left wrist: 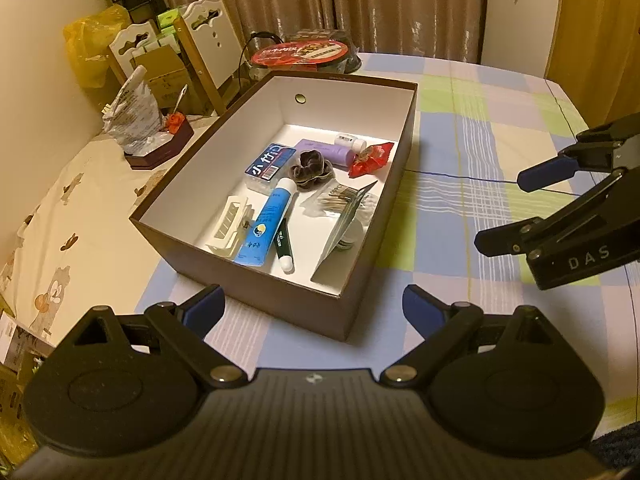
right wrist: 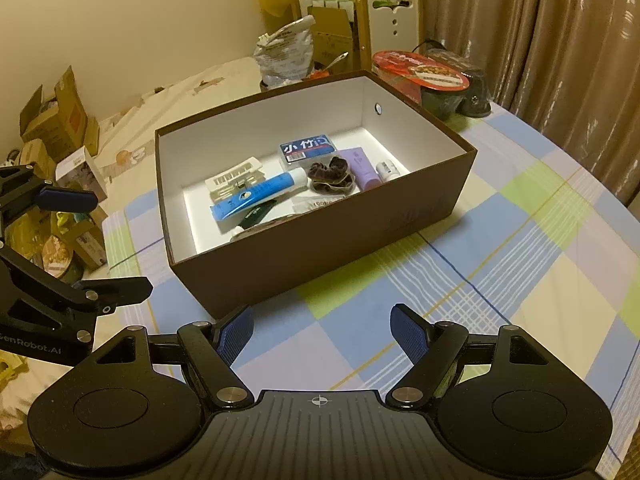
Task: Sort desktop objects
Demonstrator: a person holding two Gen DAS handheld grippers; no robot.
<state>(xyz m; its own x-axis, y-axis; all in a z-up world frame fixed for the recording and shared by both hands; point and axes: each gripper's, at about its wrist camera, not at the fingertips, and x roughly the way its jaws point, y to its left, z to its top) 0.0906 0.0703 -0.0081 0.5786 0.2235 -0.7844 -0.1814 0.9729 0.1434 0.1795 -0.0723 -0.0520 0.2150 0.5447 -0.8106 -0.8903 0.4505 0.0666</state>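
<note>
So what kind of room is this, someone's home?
Most likely a lived-in home room: a table under a checked cloth, floor-length curtains behind it, and cardboard boxes stacked along the wall.

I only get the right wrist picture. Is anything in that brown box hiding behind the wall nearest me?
Observer: Yes. The left wrist view shows a red snack packet beside the purple tube.
Operator: And the white packet just peeking over the wall?
Observer: It is a clear bag of cotton swabs, next to the brown scrunchie.
Operator: Anything more down there?
Observer: A small round container, half hidden under a grey card that leans on that wall.
</note>
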